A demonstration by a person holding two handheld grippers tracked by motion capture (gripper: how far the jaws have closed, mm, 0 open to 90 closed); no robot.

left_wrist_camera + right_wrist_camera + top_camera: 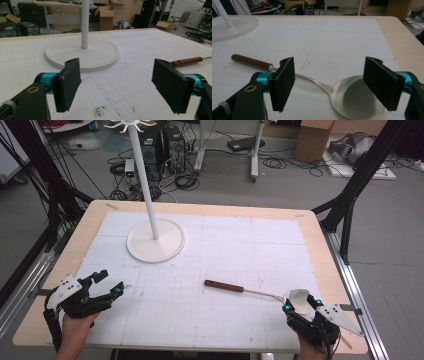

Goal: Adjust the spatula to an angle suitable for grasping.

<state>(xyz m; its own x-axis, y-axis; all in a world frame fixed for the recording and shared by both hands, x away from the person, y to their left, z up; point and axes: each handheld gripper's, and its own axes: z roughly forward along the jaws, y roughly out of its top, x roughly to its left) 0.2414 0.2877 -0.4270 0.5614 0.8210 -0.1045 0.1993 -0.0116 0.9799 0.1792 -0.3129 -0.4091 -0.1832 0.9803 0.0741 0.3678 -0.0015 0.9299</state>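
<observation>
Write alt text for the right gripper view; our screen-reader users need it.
The right gripper, jaws open, hovers over the bowl of a metal spoon lying on a white gridded table. The spoon's brown wooden handle points away to the left, toward a white round stand base.

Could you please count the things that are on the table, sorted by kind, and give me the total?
Spoon with a brown wooden handle and metal bowl: 1
White stand with a round base and upright pole: 1
Total: 2
</observation>
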